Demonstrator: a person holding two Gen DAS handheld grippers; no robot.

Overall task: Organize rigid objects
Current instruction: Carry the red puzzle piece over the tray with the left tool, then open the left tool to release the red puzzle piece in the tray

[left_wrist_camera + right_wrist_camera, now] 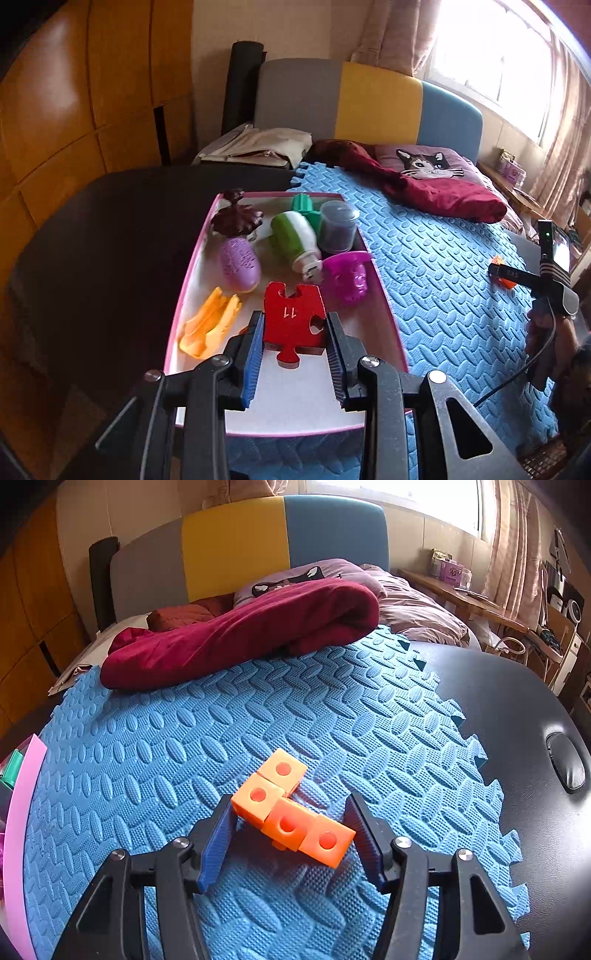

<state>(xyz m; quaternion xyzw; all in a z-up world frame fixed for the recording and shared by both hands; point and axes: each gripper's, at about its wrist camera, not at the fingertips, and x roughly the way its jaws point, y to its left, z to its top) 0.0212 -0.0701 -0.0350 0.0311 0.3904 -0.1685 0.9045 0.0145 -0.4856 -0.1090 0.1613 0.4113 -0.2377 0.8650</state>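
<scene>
My left gripper (294, 332) is shut on a red jigsaw piece (294, 322) marked 11, held just over the pink-rimmed tray (184, 288). The tray holds an orange clip (208, 325), a purple oval (239, 264), a dark brown flower piece (236, 218), a green-and-white bottle (295, 236), a grey cup (338, 225), a green piece (304, 205) and a magenta head (349, 277). My right gripper (290, 818) is open around orange linked cubes (291, 812) lying on the blue foam mat (258, 720); its pads do not touch them.
A dark red blanket (240, 635) lies at the mat's far edge, with pillows behind. The black table (535, 720) borders the mat on the right, with a dark mouse-shaped object (565, 762) on it. The tray's pink edge (22, 830) shows at far left.
</scene>
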